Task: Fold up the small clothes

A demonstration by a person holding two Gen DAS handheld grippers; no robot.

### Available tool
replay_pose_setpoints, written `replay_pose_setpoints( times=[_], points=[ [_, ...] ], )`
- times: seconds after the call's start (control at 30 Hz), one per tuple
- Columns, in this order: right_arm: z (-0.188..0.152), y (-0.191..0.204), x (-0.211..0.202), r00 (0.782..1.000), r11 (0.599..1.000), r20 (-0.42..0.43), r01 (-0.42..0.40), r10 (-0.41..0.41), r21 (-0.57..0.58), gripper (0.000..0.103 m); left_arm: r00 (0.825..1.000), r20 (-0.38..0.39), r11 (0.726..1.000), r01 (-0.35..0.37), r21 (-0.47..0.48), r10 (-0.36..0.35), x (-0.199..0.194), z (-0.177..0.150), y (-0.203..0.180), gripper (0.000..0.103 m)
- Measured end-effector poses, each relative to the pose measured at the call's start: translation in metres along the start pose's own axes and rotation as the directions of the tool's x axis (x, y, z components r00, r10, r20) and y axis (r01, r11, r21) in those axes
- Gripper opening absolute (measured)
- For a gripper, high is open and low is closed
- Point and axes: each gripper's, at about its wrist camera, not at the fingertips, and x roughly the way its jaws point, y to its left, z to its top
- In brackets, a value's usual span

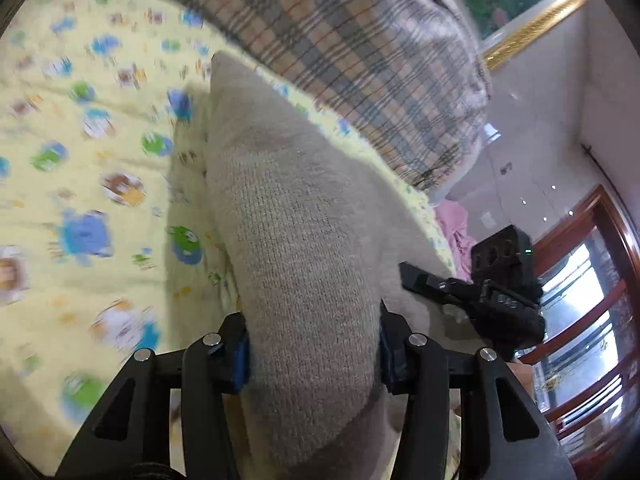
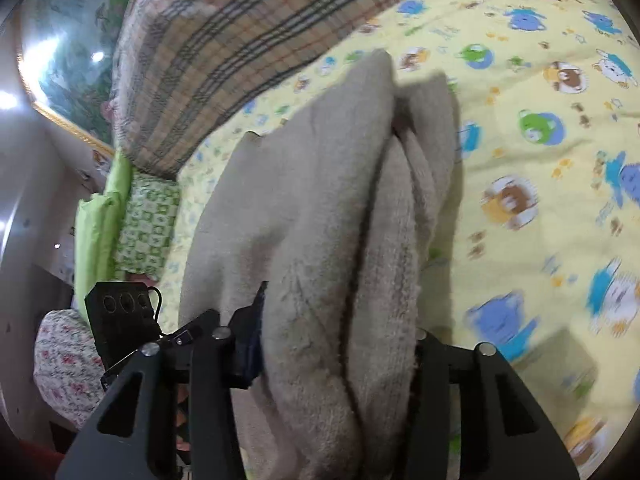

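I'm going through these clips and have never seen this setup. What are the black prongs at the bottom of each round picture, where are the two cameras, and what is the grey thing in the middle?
No robot here: a person holds a hand-operated gripper in each hand, and a fisheye camera on each looks forward along its two fingers, hence the round pictures. One picture comes from the left gripper, the other from the right gripper. The black prongs are the gripper fingers. Both are shut on the same grey knitted garment, which looks bunched into layers in the right view. Below it lies a yellow sheet printed with cartoon animals, with a plaid blanket further back. In the left view, the black device to the right is the other gripper.
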Motion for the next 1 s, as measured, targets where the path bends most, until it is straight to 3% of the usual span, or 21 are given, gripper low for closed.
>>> replay_pose_setpoints(
  times=[0.2,0.37,0.5,0.63,0.83,0.93,1.0],
  points=[
    [-0.038,0.054,0.019,0.989,0.987,-0.042,-0.147,0.144,-0.068,0.045,0.998,0.064,1.0,-0.028,-0.007,0.028,-0.101,-0.029,0.012,0.048],
    [-0.064,0.094,0.054,0.976,0.972,-0.121,-0.199,0.183,-0.129,0.045,0.995,0.071,0.996,-0.065,-0.062,0.069,-0.154,-0.05,0.036,0.048],
    [-0.087,0.106,0.082,0.97,0.974,-0.199,-0.17,0.138,-0.152,0.047,0.994,0.024,0.987,-0.102,-0.128,0.106,-0.166,-0.077,0.067,0.051],
    [-0.097,0.096,0.084,0.97,0.982,-0.221,-0.13,0.097,-0.137,0.066,0.998,0.019,0.975,-0.062,-0.214,0.068,-0.171,-0.092,0.094,0.057],
    [-0.088,0.078,0.046,0.989,0.994,-0.135,-0.072,0.06,-0.087,0.068,0.997,0.033,0.981,-0.064,-0.181,0.071,-0.186,-0.081,0.097,0.062],
    [-0.069,0.087,0.031,0.999,0.992,-0.043,-0.032,0.027,-0.121,0.068,0.995,0.064,0.977,-0.064,-0.205,0.078,-0.186,-0.067,0.104,0.063],
    [-0.059,0.097,0.032,0.999,0.988,-0.031,-0.031,0.027,-0.154,0.068,0.991,0.096,0.974,-0.073,-0.216,0.095,-0.186,-0.052,0.108,0.063]
  ],
)
